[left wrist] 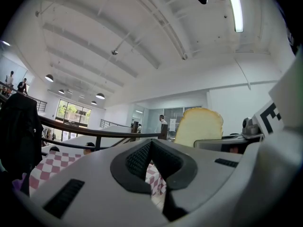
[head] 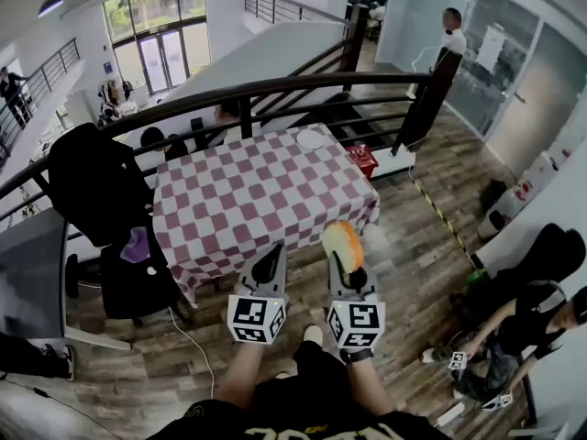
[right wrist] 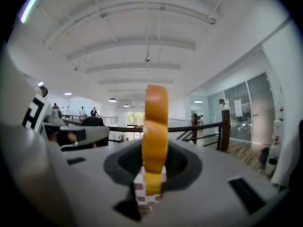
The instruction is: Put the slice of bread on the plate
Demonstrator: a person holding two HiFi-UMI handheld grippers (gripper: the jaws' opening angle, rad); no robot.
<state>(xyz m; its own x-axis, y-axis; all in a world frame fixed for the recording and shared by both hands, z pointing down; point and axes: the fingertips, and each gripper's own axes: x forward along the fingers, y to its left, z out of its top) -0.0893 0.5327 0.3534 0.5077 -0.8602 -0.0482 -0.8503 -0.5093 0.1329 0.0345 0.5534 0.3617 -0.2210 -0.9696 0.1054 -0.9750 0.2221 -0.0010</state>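
Observation:
The slice of bread [head: 341,244] stands upright and edge-on between the jaws of my right gripper [head: 349,269], which is shut on it in front of the table's near edge. In the right gripper view the bread's orange crust [right wrist: 155,136] rises from that gripper [right wrist: 154,174]. My left gripper [head: 272,262] is level beside it on the left, shut with nothing in it. Its pads meet in the left gripper view [left wrist: 152,156], where the bread's pale face [left wrist: 199,126] shows to the right. A white plate [head: 311,139] lies at the far end of the checkered table [head: 248,200].
A black railing [head: 275,90] runs behind the table. A black chair with a coat [head: 101,191] stands at the table's left, and a red crate [head: 360,159] is past its far right corner. A person [head: 523,333] sits on the wooden floor at right.

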